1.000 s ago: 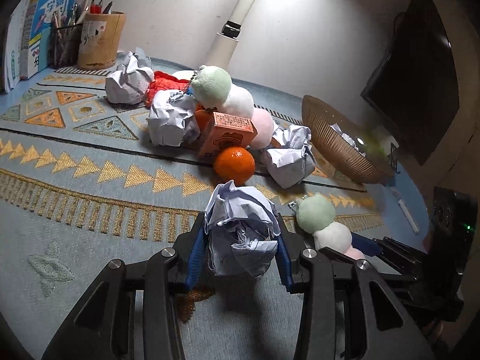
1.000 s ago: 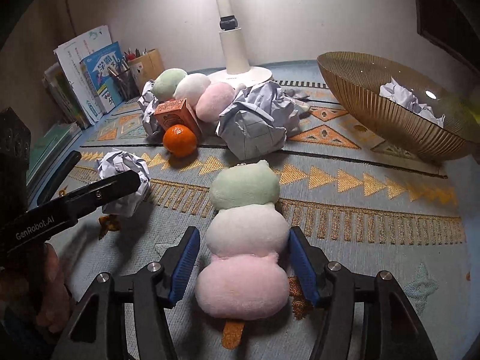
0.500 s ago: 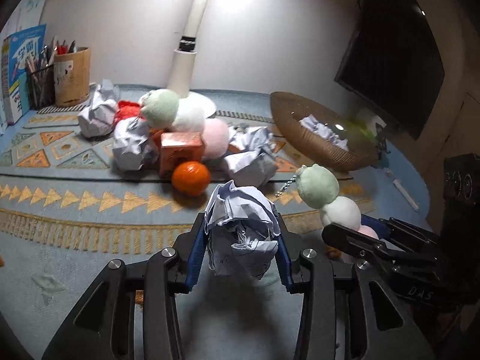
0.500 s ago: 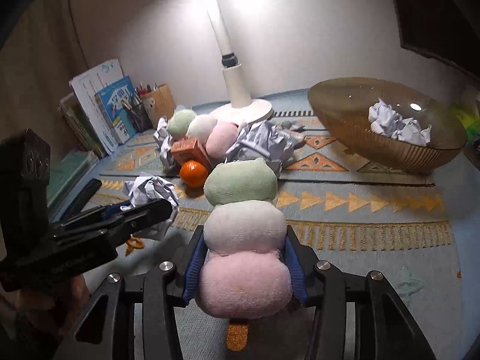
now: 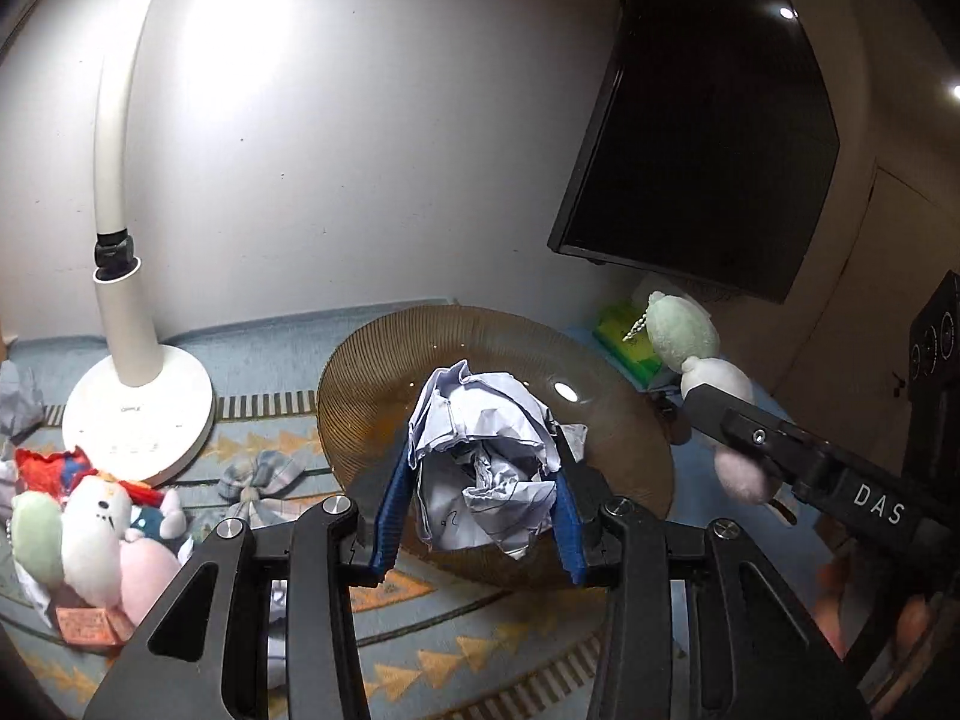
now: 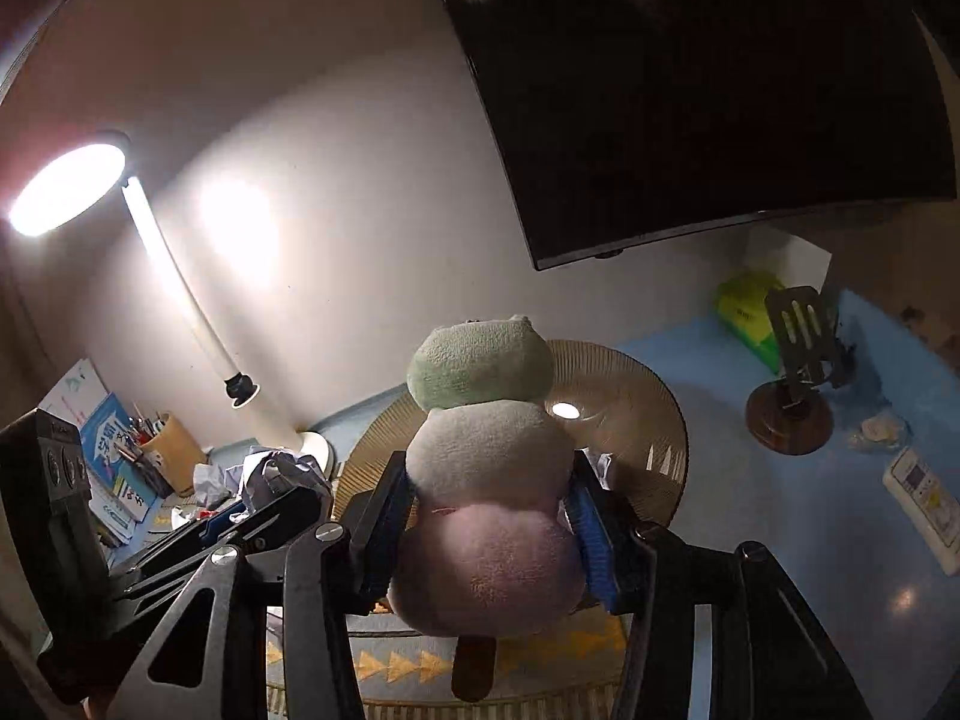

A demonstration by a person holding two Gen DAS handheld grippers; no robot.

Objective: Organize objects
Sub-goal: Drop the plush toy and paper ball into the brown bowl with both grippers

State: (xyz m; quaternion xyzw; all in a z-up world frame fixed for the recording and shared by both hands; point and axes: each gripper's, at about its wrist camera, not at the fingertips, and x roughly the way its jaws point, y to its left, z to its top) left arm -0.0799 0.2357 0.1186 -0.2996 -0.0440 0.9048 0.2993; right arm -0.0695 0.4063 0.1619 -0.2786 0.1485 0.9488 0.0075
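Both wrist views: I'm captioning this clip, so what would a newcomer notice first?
The left gripper clamps a crumpled paper ball in front of the brown ribbed bowl. The right gripper squeezes a green, white and pink plush dumpling skewer. A lit white lamp glares at upper left.

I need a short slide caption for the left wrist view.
Left gripper holds crumpled paper over the woven bowl.
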